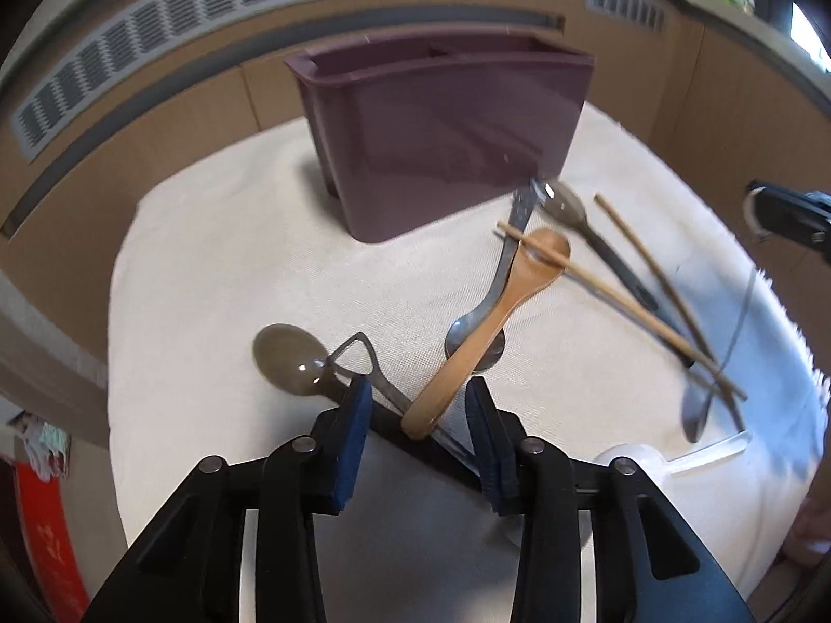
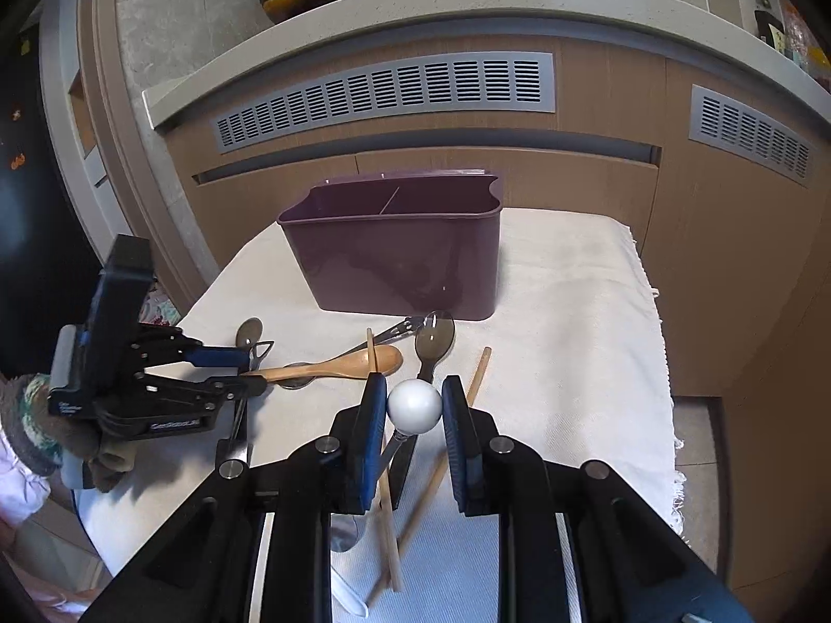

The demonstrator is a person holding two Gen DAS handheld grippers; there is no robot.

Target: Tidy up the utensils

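Note:
A purple divided utensil holder (image 1: 441, 135) stands at the back of a cream cloth (image 1: 223, 270); it also shows in the right wrist view (image 2: 394, 254). My left gripper (image 1: 418, 405) is open, its fingers either side of the handle end of a wooden spoon (image 1: 498, 306), which lies over a steel spoon (image 1: 470, 332). A grey plastic spoon (image 1: 291, 358) and a shovel-shaped utensil (image 1: 358, 358) lie by its left finger. My right gripper (image 2: 414, 405) is open around a white ladle (image 2: 414, 406), its round end between the pads. Chopsticks (image 2: 387, 493) lie beneath.
Another dark spoon (image 2: 433, 342) and a fork (image 2: 394, 332) lie in front of the holder. Wooden cabinet fronts with grey vents (image 2: 384, 98) stand behind the table. The cloth's fringed edge (image 2: 670, 415) runs along the right.

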